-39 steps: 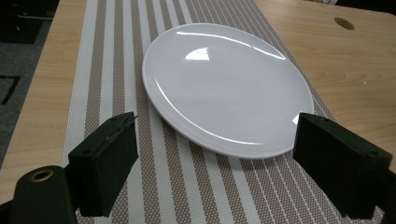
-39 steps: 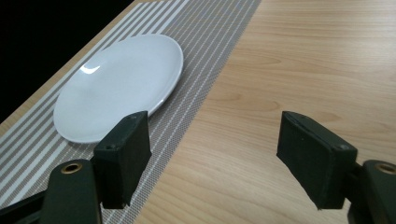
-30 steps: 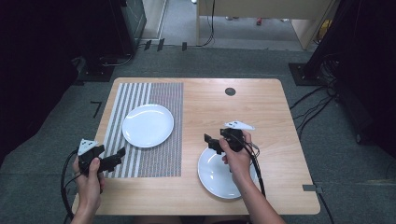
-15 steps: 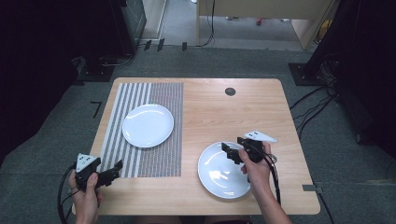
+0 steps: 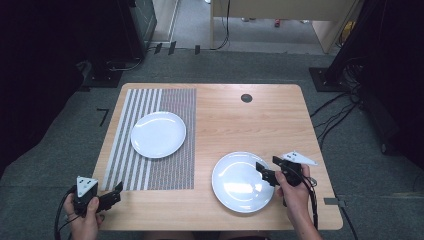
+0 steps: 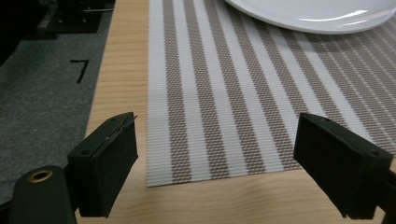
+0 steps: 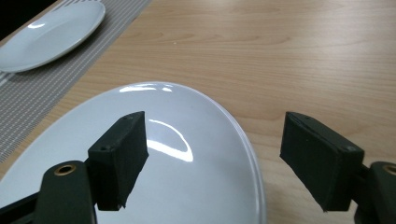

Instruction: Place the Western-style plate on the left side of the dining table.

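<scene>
Two white plates are on the wooden table point(image 5: 225, 115). One plate point(image 5: 158, 134) lies on the striped placemat point(image 5: 150, 170) at the left, the other plate point(image 5: 243, 181) on bare wood near the front right. My right gripper point(image 5: 267, 167) is open at that plate's right rim. In the right gripper view point(image 7: 215, 149) one jaw hangs over the plate point(image 7: 177, 158) and the other over the wood beyond its rim. My left gripper point(image 5: 117, 192) stands open at the mat's near left corner. In the left gripper view point(image 6: 219, 144) the mat's corner point(image 6: 210, 116) lies between the jaws, with the plate point(image 6: 317, 14) farther off.
A small dark round hole point(image 5: 246, 98) sits near the table's far edge. Grey carpet point(image 5: 50, 165) surrounds the table, with cables and dark equipment at the far left and right. Bare wood point(image 5: 240, 125) spans the table's middle and far right.
My right hand has moved right and nearer, from over the front plate's far side to its right rim. My left hand has drawn back toward the table's near left corner.
</scene>
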{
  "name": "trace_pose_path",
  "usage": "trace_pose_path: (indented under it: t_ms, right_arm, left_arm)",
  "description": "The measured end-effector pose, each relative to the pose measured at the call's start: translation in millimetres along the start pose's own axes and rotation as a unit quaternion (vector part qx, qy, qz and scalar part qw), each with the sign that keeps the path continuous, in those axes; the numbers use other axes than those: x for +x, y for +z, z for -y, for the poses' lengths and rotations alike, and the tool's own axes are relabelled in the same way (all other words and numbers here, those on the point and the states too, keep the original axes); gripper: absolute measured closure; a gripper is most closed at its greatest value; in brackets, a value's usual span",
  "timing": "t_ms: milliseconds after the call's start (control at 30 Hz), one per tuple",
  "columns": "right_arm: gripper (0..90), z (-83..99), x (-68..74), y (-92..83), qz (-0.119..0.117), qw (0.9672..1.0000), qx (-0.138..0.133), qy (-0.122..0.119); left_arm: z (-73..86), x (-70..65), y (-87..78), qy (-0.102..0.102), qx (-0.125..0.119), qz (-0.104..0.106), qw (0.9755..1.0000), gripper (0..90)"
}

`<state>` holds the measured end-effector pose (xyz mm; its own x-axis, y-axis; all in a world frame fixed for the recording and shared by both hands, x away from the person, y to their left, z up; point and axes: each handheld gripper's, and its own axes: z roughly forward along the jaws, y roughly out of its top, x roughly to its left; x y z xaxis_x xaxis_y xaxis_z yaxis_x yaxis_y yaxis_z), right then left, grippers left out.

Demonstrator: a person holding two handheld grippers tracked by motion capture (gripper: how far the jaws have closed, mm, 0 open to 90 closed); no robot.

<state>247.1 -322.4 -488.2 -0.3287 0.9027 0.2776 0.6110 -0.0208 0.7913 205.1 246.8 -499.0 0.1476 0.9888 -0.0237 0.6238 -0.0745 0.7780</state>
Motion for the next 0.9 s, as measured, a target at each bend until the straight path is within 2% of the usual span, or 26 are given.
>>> trace_pose_path:
  t_ms: [100, 233, 400, 600, 700, 800, 900]
  right_arm:
    - [23.1, 4.1, -4.4, -3.5, 0.006, 1.0000, 0.000, 0.000]
    - [22.7, 14.3, -17.5, -13.8, 0.019, 0.9997, 0.000, 0.013]
    - [22.3, 21.8, -29.5, -23.7, 0.031, 0.9992, -0.001, 0.024]
    - [22.1, 36.2, -54.8, -43.4, 0.064, 0.9971, 0.001, 0.042]
    - [22.1, 39.8, -62.1, -50.1, 0.073, 0.9963, 0.000, 0.046]
    - [22.1, 47.3, -75.5, -62.2, 0.094, 0.9944, -0.001, 0.048]
    - [22.1, 52.0, -81.7, -66.7, 0.104, 0.9933, 0.001, 0.051]
  left_arm:
    - [3.5, 5.1, 1.3, 0.001, 0.004, -0.009, 1.0000, 13.6]
    - [9.5, 12.1, 0.7, 0.002, 0.010, -0.020, 0.9997, 13.6]
    - [13.9, 17.6, -0.8, -0.002, 0.010, -0.019, 0.9998, 13.6]
    - [14.3, 17.6, 1.0, 0.003, 0.008, -0.020, 0.9998, 13.5]
    - [14.6, 17.2, 1.9, 0.006, 0.010, -0.021, 0.9997, 13.5]
    - [15.6, 16.4, 4.2, 0.012, 0.017, -0.018, 0.9996, 13.6]
    - [16.5, 15.6, 5.5, 0.018, 0.024, -0.020, 0.9993, 13.5]
